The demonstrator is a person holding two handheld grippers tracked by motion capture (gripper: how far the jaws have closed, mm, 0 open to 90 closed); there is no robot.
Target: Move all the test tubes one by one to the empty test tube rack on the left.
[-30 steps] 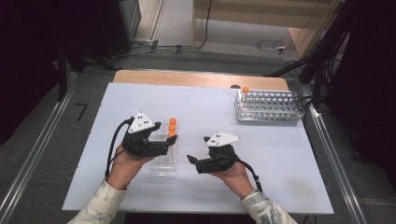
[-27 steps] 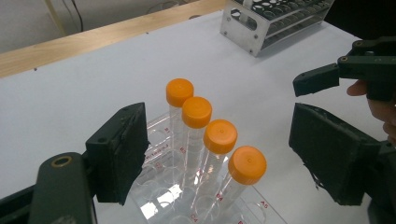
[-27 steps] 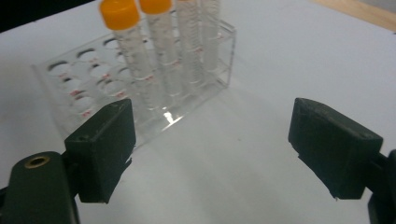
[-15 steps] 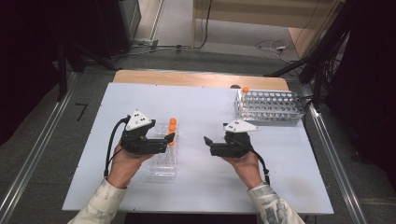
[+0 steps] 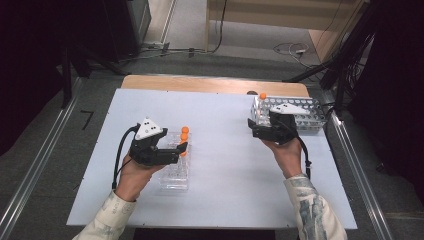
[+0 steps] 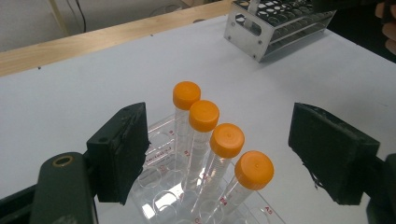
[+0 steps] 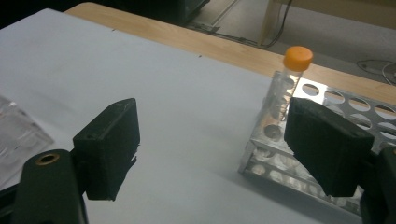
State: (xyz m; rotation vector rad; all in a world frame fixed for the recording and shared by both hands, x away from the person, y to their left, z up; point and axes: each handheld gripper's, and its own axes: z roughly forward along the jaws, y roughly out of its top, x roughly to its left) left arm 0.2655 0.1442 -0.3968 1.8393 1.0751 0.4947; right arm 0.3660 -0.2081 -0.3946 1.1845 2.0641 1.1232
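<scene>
A clear plastic rack (image 5: 174, 175) stands left of the table's middle and holds several orange-capped tubes (image 5: 184, 133). My left gripper (image 5: 179, 150) is open over that rack. In the left gripper view the tubes (image 6: 227, 140) stand in a row between its jaws, untouched by either one. A metal rack (image 5: 305, 111) sits at the back right with one orange-capped tube (image 5: 263, 96) at its left corner. My right gripper (image 5: 251, 129) is open and empty just in front of that corner. In the right gripper view the tube (image 7: 295, 70) rises beyond the right jaw, in the metal rack (image 7: 336, 100).
The white tabletop (image 5: 225, 165) lies bare between the two racks. A wooden strip (image 5: 210, 84) runs along the far edge. Metal rails (image 5: 355, 165) flank the table, and cables lie on the floor behind it.
My right gripper has moved from the table's middle to the back right, up to the metal rack. The left gripper has stayed over the clear rack.
</scene>
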